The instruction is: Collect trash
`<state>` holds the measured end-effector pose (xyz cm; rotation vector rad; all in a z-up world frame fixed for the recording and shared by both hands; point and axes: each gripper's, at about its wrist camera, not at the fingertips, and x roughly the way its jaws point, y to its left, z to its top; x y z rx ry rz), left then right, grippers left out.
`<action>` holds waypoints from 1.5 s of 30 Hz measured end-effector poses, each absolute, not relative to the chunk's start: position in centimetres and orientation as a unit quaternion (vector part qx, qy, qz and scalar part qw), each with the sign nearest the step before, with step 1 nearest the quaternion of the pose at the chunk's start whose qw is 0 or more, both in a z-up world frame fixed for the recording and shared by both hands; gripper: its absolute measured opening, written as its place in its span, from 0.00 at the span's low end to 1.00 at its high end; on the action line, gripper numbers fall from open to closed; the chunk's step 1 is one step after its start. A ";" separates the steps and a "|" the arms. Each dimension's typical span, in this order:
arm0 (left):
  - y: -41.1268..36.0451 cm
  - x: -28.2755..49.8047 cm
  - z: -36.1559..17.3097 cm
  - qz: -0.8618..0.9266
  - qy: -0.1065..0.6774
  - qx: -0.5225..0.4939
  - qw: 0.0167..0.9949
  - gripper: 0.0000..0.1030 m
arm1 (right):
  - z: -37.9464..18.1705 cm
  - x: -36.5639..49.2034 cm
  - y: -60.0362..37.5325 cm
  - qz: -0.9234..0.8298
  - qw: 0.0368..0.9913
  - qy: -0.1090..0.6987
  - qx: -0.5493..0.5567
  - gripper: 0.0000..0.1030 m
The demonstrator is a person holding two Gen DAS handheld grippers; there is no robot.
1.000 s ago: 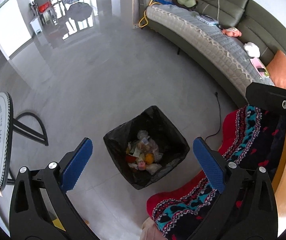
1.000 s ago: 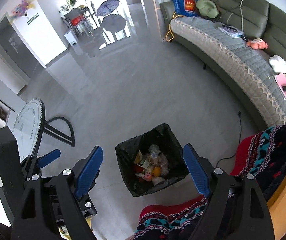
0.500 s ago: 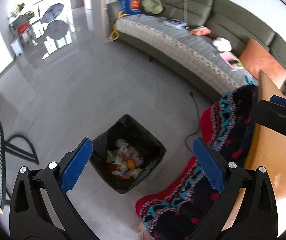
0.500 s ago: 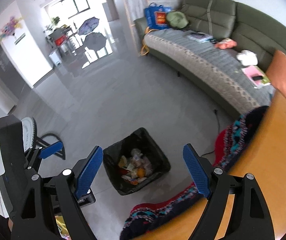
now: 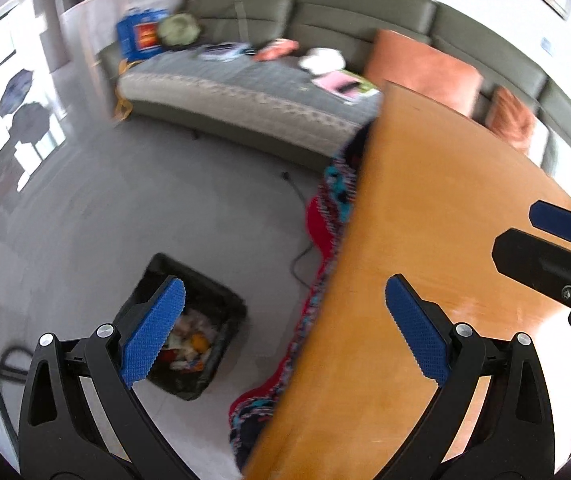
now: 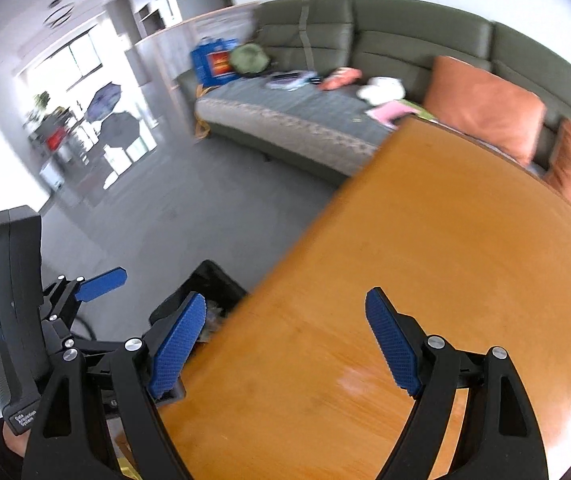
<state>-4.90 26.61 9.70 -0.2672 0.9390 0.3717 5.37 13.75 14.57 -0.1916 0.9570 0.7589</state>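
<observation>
Both grippers are empty here. The left gripper [image 5: 285, 328] has its blue pads spread wide with nothing between them, and the right gripper [image 6: 285, 344] is just as wide and just as empty. Both hang over the edge of the wooden table [image 5: 425, 220], which looks bare in what's visible. The trash bin [image 5: 189, 328] sits on the floor just beside the table, lined with a black bag and already holding wrappers and scraps. A patterned blanket [image 5: 325, 216] hangs between table and bin. My guess: this is the hunt for the next piece, so the next move needs spotting some trash first, maybe on the sofa [image 5: 245, 92].
</observation>
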 end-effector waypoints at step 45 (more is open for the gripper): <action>2.5 0.7 0.7 0.017 0.453 -0.030 0.891 0.94 | -0.1 3.3 -17.4 0.072 0.889 0.453 -0.016 0.88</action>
